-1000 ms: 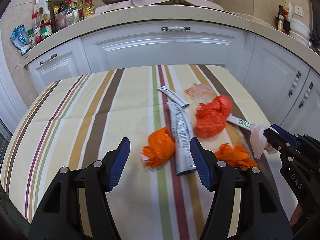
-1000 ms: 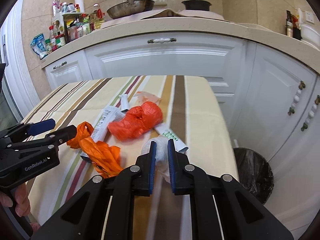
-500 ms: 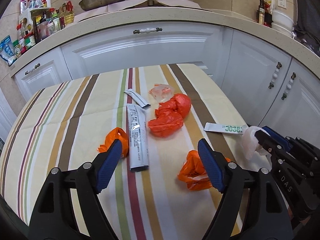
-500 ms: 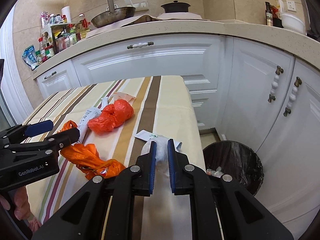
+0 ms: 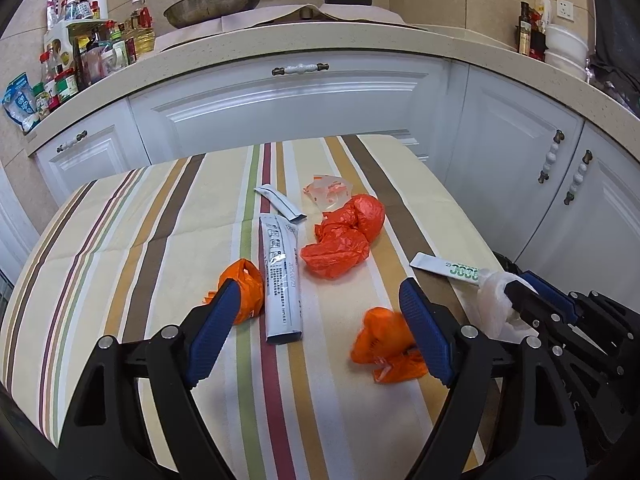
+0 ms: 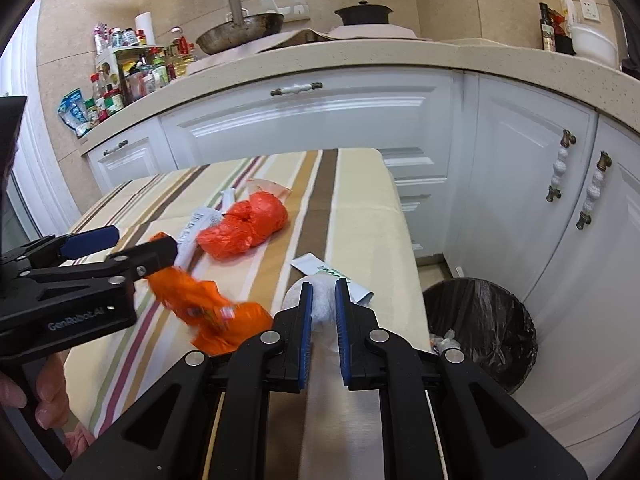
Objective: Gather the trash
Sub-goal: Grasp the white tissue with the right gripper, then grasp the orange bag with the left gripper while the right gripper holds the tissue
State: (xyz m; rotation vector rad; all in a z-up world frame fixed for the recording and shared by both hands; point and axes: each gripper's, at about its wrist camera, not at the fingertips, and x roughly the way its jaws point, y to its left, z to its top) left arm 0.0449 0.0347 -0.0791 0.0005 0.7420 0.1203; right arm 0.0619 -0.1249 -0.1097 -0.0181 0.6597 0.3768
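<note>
Pinching a crumpled white wad [image 6: 322, 304] between closed blue pads: right gripper [image 6: 320, 300], held over the near right edge of the striped tablecloth [image 5: 120, 240]. Same wad [image 5: 494, 300] visible from the left wrist view, clamped at the tip of that gripper [image 5: 510, 294], clear of the cloth.

Opening, with nothing between the pads: left gripper [image 5: 320, 320], fingers spread wide above the cloth. Directly ahead of it, lying flat: long grey-white sachet [image 5: 280, 276]. Partly hidden behind the left finger: small orange wad [image 5: 244, 292]. Just inside the right finger: crumpled orange bag [image 5: 384, 344], also seen from the right wrist view [image 6: 208, 312] below the left gripper [image 6: 136, 248].

Farther back on the cloth: large red-orange plastic bag [image 5: 344, 236], bunched; clear wrapper with orange print [image 5: 328, 192] just behind it; small white sachet [image 5: 280, 204] beside that. Near the right edge: white packet with green print [image 5: 448, 267], its end close to the held wad.

On the floor beside the table's right side: black-lined bin [image 6: 480, 324], some scraps inside. Gripping the left gripper's handle: a hand [image 6: 44, 400], fingertips only in view.
</note>
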